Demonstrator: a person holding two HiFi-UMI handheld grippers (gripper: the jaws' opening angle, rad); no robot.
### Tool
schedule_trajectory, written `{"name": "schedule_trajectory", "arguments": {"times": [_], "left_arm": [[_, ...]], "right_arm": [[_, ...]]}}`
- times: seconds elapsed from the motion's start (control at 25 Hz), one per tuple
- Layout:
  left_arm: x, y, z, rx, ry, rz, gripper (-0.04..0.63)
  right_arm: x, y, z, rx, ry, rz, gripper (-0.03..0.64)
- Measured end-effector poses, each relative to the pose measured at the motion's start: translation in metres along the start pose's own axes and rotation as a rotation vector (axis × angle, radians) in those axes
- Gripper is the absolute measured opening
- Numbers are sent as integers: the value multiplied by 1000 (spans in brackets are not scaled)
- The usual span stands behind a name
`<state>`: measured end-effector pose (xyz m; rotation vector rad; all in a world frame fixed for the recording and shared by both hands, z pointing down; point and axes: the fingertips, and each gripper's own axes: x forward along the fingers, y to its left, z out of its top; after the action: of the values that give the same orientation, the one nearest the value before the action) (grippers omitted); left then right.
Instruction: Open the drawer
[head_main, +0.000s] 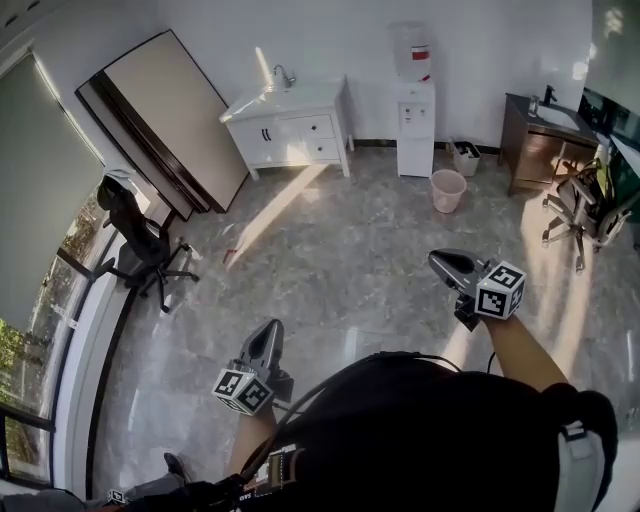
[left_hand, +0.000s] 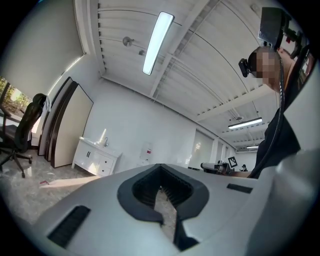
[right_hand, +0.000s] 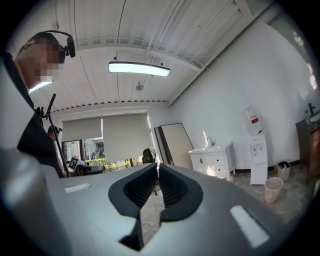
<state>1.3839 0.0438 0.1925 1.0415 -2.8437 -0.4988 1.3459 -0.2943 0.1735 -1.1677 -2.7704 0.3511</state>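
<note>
- While I look down through the head view, left gripper (head_main: 268, 335) and right gripper (head_main: 442, 263) hang over the floor (head_main: 340, 260), well apart from the white cabinet (head_main: 292, 130), whose drawer (head_main: 316, 127) sits closed by the far wall.
- Left gripper view: jaws closed together, nothing held; white cabinet (left_hand: 95, 159) far off at left.
- Right gripper view: jaws together bar a thin slit, empty; white cabinet (right_hand: 215, 162) far off at right.

Far wall, white cabinet (head_main: 290, 130): drawer fronts (head_main: 318, 127) too small to tell whether any stands ajar. Swivel chair (head_main: 585, 205) clipped by head view's right edge. Person's dark torso (head_main: 430, 440) hides the floor beneath. Dark vanity (right_hand: 306, 145) cut by the lens rim in right gripper view.
</note>
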Motion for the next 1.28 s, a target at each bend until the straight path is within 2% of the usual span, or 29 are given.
{"name": "schedule_trajectory", "arguments": {"times": [0.12, 0.32, 0.64, 0.84, 1.04, 1.28], "left_arm": [[-7, 42, 16, -9, 0, 2, -9], [-16, 96, 18, -36, -2, 17, -9], [1, 140, 15, -60, 5, 67, -9], [35, 165, 26, -37, -6, 130, -9], [81, 186, 40, -25, -53, 215, -9], [161, 195, 47, -25, -83, 244, -9]], "right_arm": [[41, 7, -2, 2, 6, -14, -9], [89, 11, -15, 14, 42, -21, -9], [146, -21, -17, 26, 62, 9, -9], [196, -66, -8, 35, 69, 77, -9], [246, -124, 13, 26, 87, 158, -9], [286, -194, 44, 1, 89, 227, -9]]}}
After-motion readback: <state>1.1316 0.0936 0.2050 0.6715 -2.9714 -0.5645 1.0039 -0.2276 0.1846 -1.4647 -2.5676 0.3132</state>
